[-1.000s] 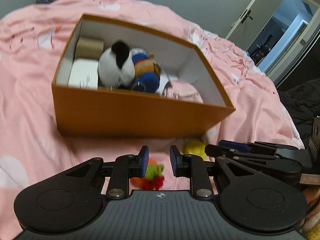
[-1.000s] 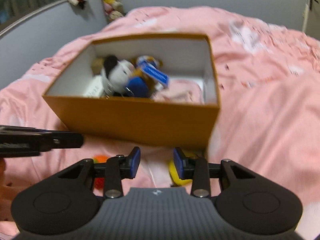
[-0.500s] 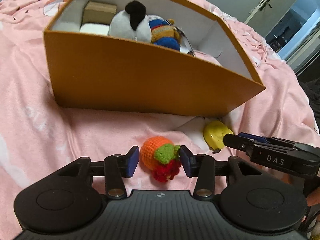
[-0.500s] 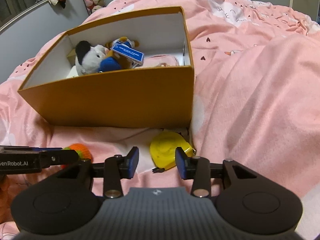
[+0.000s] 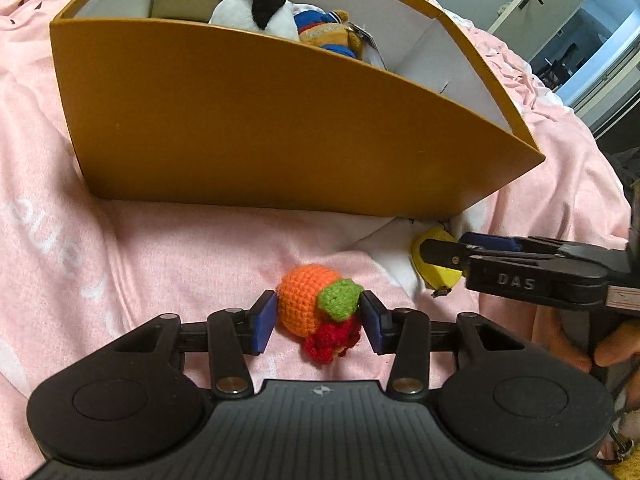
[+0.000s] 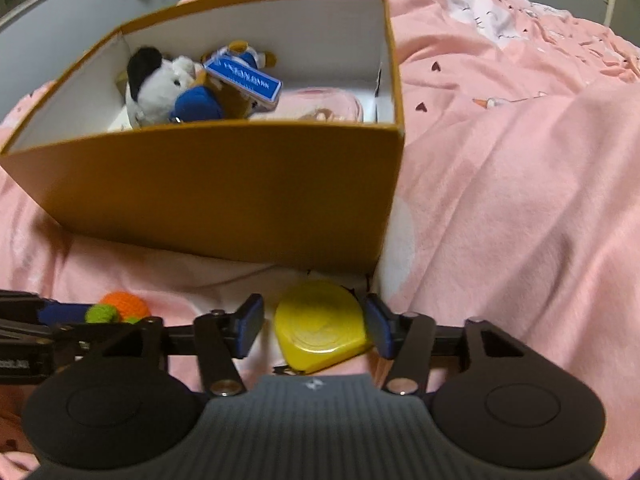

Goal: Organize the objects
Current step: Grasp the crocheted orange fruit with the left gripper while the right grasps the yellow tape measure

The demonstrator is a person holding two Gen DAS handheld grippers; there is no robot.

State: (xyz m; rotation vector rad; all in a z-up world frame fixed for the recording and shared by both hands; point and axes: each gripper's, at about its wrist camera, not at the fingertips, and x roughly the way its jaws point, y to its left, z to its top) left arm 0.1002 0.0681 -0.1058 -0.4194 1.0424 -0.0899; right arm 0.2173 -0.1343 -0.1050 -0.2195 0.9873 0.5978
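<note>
Both grippers lowered, bracketing toys (fingers apart).

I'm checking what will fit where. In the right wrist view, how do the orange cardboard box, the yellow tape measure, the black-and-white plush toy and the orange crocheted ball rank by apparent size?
1. Orange cardboard box.
2. Yellow tape measure and black-and-white plush toy: similar; the tape measure is nearer the camera, so unsure.
3. Orange crocheted ball, partly hidden.

Two wrist cameras, low over a pink bedspread (image 5: 168, 248)

Each looks forward along its fingers, close to the orange box (image 5: 260, 120); both views share the box, crocheted toy (image 5: 308, 300) and yellow tape measure (image 6: 320, 328).
</note>
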